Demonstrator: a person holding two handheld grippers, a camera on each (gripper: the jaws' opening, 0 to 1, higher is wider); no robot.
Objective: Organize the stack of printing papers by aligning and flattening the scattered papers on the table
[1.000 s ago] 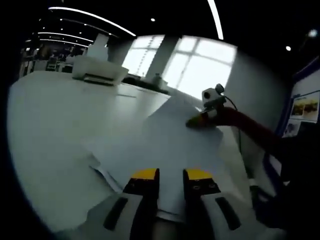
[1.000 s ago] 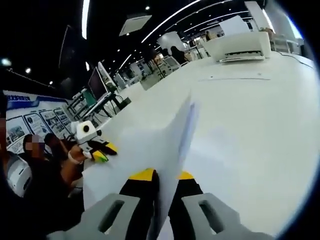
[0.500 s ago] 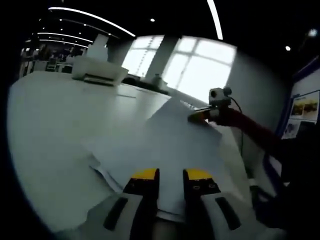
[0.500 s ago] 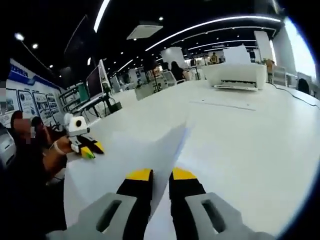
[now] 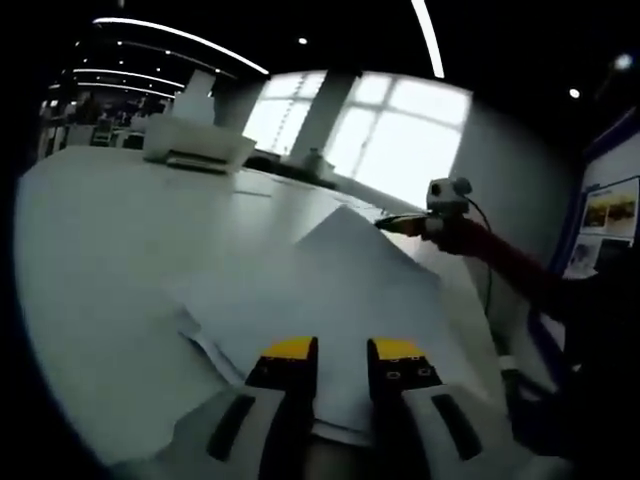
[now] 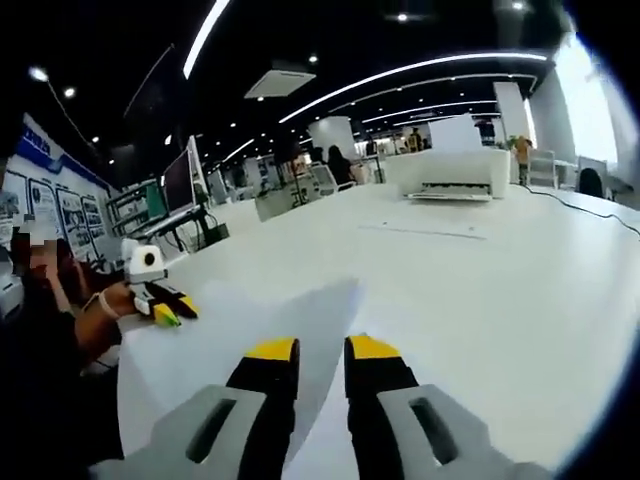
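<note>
A loose stack of white printing papers (image 5: 330, 285) lies fanned out on the white table (image 5: 100, 230). My left gripper (image 5: 342, 350) is shut on the stack's near edge, which sits between its yellow-tipped jaws. In the right gripper view it rests at the sheets' far corner as the left gripper (image 6: 163, 305), held by a hand. The papers (image 6: 250, 340) now lie low on the table (image 6: 500, 300). My right gripper (image 6: 322, 350) stands over their corner with its jaws a little apart. In the left gripper view the right gripper (image 5: 402, 225) hovers just past the papers' far corner.
A white printer (image 5: 195, 140) (image 6: 455, 170) stands at the far side of the table. A single flat sheet (image 6: 440, 232) lies in front of it. A person's red sleeve (image 5: 500, 262) reaches in from the right. Desks and monitors (image 6: 180, 180) stand beyond the table's edge.
The sheet that my right gripper held up has come down flat onto the stack. The right jaws have spread a little and moved just off the corner. My left gripper has not moved.
</note>
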